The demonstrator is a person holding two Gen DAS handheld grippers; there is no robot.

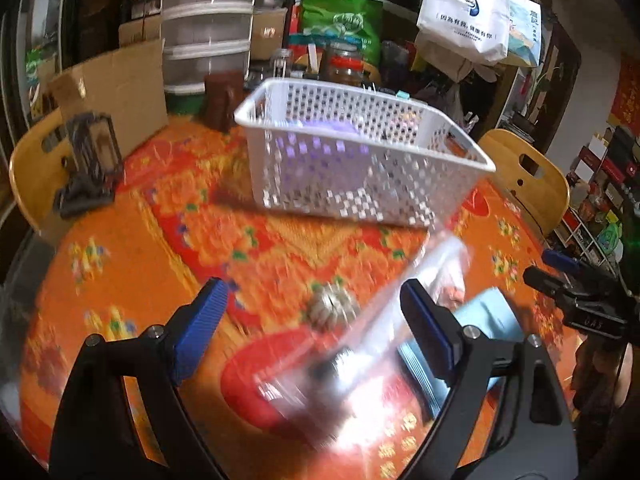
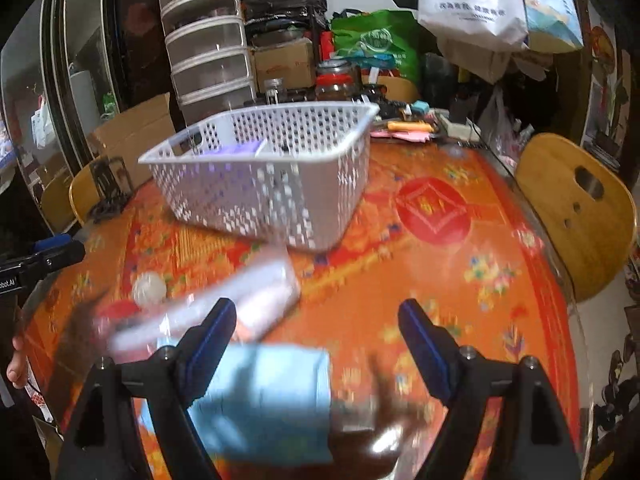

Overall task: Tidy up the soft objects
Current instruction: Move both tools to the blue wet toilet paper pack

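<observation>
A white perforated basket (image 1: 360,160) stands on the orange patterned tablecloth (image 1: 160,240), with a purple soft item (image 1: 332,126) inside; it also shows in the right wrist view (image 2: 272,184). A clear plastic packet (image 1: 360,360) lies blurred in front of it, seen in the right wrist view (image 2: 224,304) too. A light blue folded cloth (image 2: 272,400) lies beside it, also in the left wrist view (image 1: 492,320). A small pale ball (image 2: 149,289) sits to the left. My left gripper (image 1: 316,320) is open above the packet. My right gripper (image 2: 316,332) is open above the blue cloth.
Wooden chairs stand at the table's left (image 1: 36,176) and right (image 2: 576,208). A clear drawer tower (image 2: 208,48), cardboard boxes (image 1: 116,92), jars (image 2: 336,76) and bags (image 1: 464,8) crowd the far side. A black stand (image 1: 92,160) sits at the left edge.
</observation>
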